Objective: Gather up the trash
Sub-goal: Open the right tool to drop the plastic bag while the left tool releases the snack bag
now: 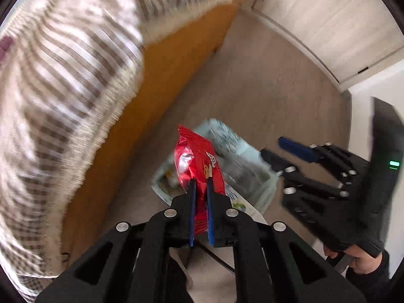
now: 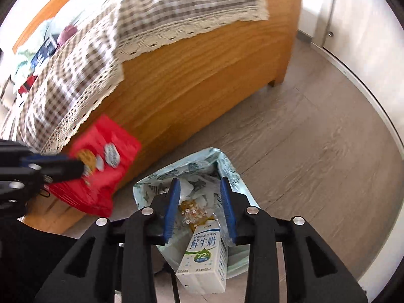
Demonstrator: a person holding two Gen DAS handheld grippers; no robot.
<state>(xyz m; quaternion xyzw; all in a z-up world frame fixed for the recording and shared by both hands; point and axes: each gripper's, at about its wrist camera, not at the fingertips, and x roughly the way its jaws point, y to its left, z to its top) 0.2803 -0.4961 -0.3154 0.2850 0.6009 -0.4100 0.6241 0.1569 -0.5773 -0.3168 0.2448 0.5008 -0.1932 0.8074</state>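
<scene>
My left fingers [image 1: 200,189] are clamped on the red snack bag [image 1: 197,161], light, crinkly and slippery, best pinched at its edge, above the trash bag [image 2: 202,166] on the floor, while my right fingers [image 2: 200,192] are apart over the milk carton [image 2: 202,252].

Snack packet [image 1: 199,161]: red, foil sheen.
Milk carton [image 2: 202,255]: white, green print.
Trash bag [image 2: 227,166]: pale green, leaf pattern.
Bedspread [image 2: 141,20]: brown-white check, cream lace edge.
Bed frame [image 2: 202,75]: orange wood.
Gripper pads [image 2: 228,207]: blue.
</scene>
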